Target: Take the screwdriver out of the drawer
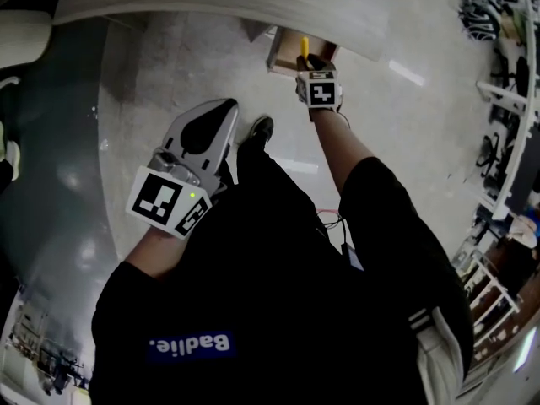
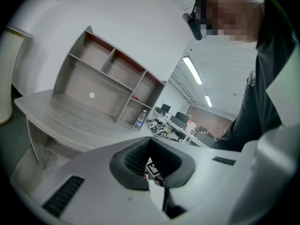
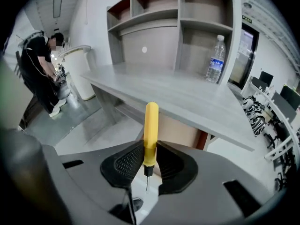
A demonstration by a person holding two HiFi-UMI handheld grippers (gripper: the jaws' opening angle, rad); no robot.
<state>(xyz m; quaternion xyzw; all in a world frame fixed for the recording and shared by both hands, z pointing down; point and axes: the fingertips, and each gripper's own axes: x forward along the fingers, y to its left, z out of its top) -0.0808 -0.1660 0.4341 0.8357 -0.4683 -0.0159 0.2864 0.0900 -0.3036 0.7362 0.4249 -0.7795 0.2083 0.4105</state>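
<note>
The yellow-handled screwdriver (image 3: pixel 151 125) stands upright between the pads of my right gripper (image 3: pixel 150 146), which is shut on the lower end of its handle; the thin metal tip pokes out below. In the head view the right gripper (image 1: pixel 308 60) holds the screwdriver (image 1: pixel 305 45) just above the open wooden drawer (image 1: pixel 283 53) under the desk. The drawer's tan panel (image 3: pixel 183 134) shows behind the jaws. My left gripper (image 1: pixel 226 108) hangs lower left, away from the drawer, its jaws together with nothing in them (image 2: pixel 150 144).
A grey desk (image 3: pixel 187 100) carries a shelf unit (image 3: pixel 187 32) and a water bottle (image 3: pixel 216 60). A person (image 3: pixel 40 69) stands at the far left beside a white bin (image 3: pixel 82 74). Office desks and chairs (image 1: pixel 506 99) line the right side.
</note>
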